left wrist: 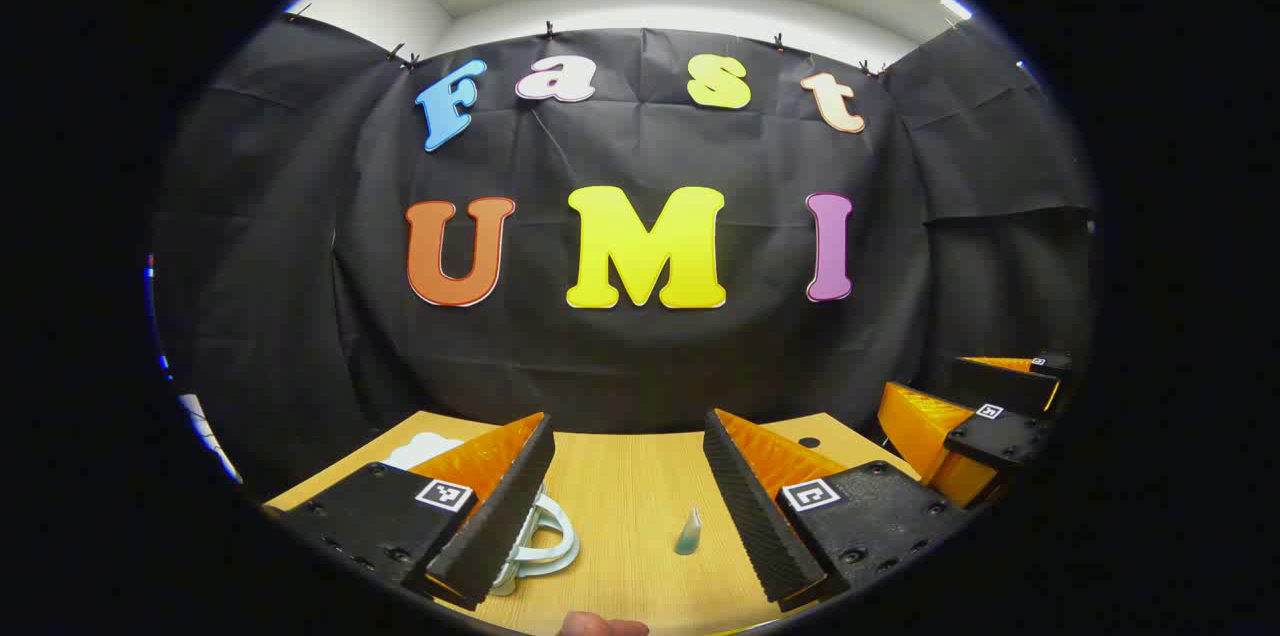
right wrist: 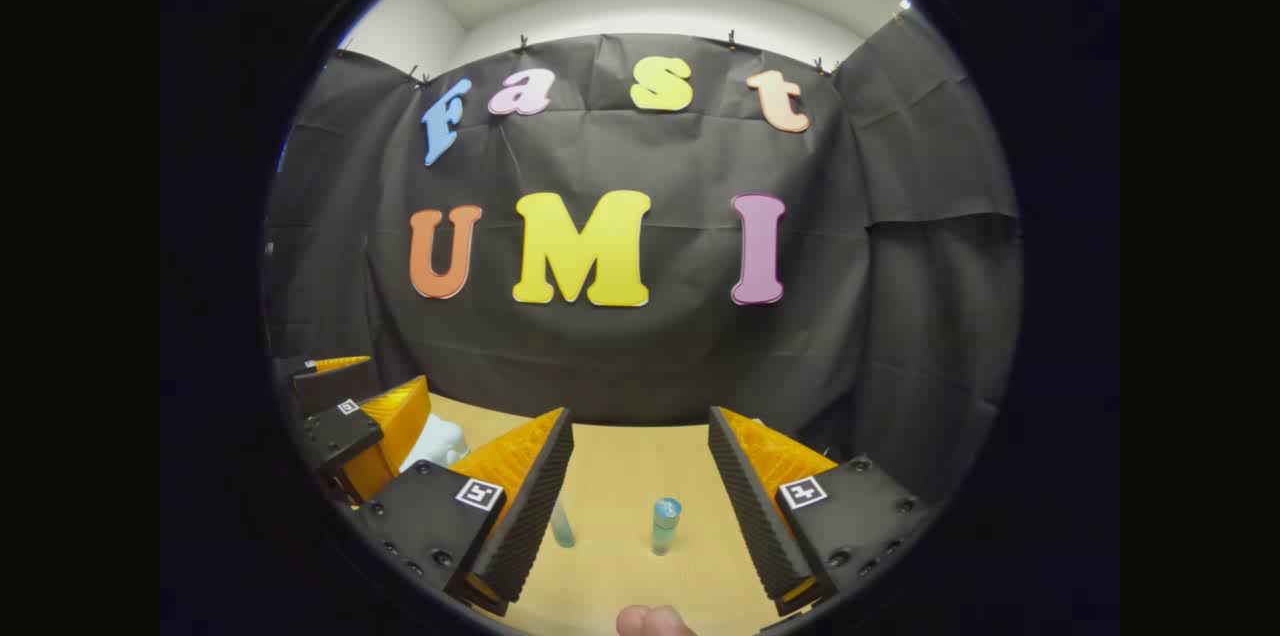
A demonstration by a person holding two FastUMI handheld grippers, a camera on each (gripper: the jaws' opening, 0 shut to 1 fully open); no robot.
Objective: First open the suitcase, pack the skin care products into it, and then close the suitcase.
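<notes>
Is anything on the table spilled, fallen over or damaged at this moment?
Nothing stands out. The blue-capped bottle and the small tube stand upright on the wooden table, with no spill visible. Both claws are open and hold nothing.

No readable text or labels

Tube (left wrist: 689, 531) on the table (left wrist: 620, 496), right of the suitcase handle (left wrist: 540, 541).

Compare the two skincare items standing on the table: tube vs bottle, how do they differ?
1. Shape: the tube tapers to a narrow flat top; the bottle is a straight cylinder with a round blue cap.
2. Colour: the tube looks pale grey-green, the bottle clear bluish.
3. Position: in the right gripper view the bottle stands right of the tube.

Shared: both stand upright on the wooden table, untouched.
</notes>
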